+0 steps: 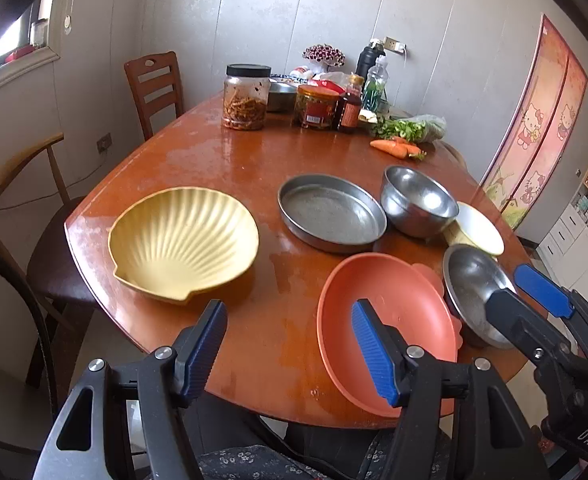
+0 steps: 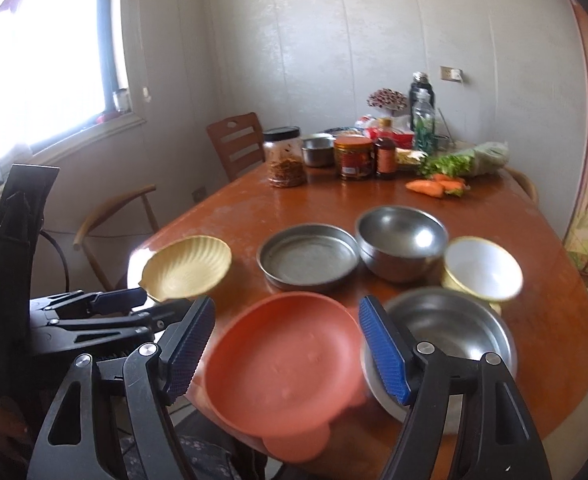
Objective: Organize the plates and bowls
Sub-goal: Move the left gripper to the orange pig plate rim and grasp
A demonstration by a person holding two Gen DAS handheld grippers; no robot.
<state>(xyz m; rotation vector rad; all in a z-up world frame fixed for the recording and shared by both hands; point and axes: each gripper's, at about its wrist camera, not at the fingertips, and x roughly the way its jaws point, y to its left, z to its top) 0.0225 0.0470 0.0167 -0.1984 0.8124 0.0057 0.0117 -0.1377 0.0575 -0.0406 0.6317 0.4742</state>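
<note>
Table (image 1: 221, 168): reddish wood w/ rounded corners, bearing all the dishes; jars, bottles and greens crowd its far end.
Shell dish (image 1: 183, 242): yellow, ribbed, scallop-shaped, alone near the table's left edge, well apart from the rest.
Orange plate (image 1: 382, 308): plastic, deep, at the near edge, partly overhanging it; touches nothing but the table in the left wrist view.
Round pan (image 1: 332, 212): flat-bottomed steel, mid-table, just beside a steel bowl.
Steel bowl (image 1: 418, 200): behind the plate, right of the pan.
Second steel bowl (image 1: 474, 292): near right, just beside the orange plate.
White bowl (image 1: 480, 228): gold-rimmed outside, betw. the two steel bowls.
Left gripper (image 1: 289, 344): jaws apart at medium width, empty, above the near table edge.
Right gripper (image 2: 287, 348): jaws apart, empty, hovering over the orange plate (image 2: 285, 364); view blurred.
Carrots (image 1: 398, 148): far right, by the greens.
</note>
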